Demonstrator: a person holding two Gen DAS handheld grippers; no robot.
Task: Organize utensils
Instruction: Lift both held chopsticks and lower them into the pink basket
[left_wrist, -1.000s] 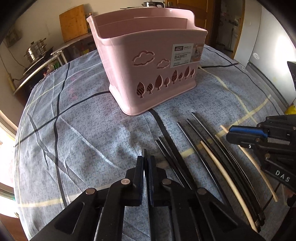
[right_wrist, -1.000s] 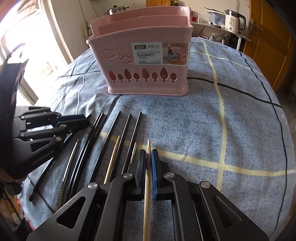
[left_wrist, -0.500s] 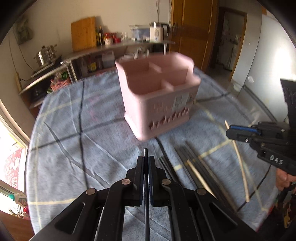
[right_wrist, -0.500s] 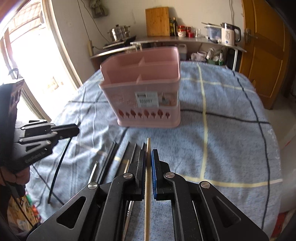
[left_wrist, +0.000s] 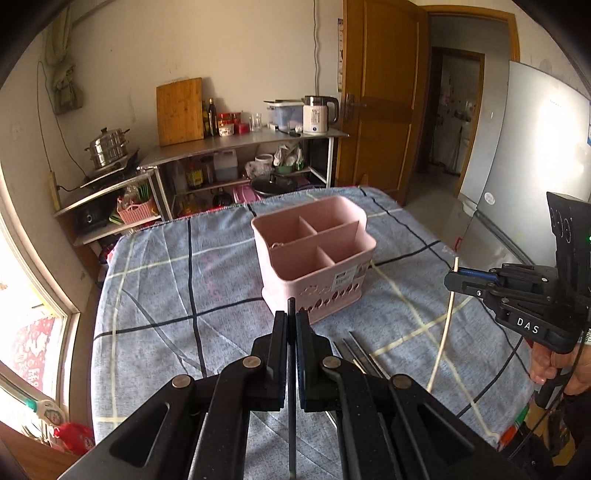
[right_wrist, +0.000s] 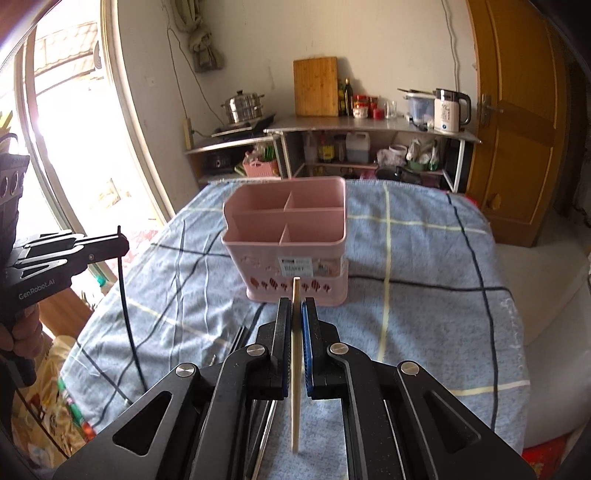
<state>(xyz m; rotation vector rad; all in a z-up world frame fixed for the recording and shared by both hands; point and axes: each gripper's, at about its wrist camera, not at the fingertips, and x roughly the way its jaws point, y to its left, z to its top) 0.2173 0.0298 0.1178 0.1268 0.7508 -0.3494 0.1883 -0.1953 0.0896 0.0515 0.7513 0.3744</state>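
Observation:
A pink utensil basket (left_wrist: 314, 258) (right_wrist: 286, 236) with several compartments stands on the blue checked tablecloth, ahead of both grippers. My left gripper (left_wrist: 291, 315) is shut on a black chopstick (left_wrist: 291, 387), held above the table; it also shows at the left of the right wrist view (right_wrist: 120, 242), the black chopstick (right_wrist: 127, 314) hanging down from it. My right gripper (right_wrist: 294, 304) is shut on a pale wooden chopstick (right_wrist: 295, 369); the left wrist view shows it at the right (left_wrist: 456, 278) with the pale chopstick (left_wrist: 445, 332) hanging below. Several black chopsticks (left_wrist: 356, 350) still lie on the cloth.
Behind the table (left_wrist: 155, 280) stand metal shelves with a steamer pot (left_wrist: 109, 146), a cutting board (left_wrist: 180, 110), bottles and a kettle (left_wrist: 317, 114). A wooden door (left_wrist: 376, 96) and a fridge (left_wrist: 524, 162) are at the right, a window at the left.
Both grippers have risen well above the table, each lifting its chopstick off the cloth. The basket now looks smaller and I see into its compartments from above.

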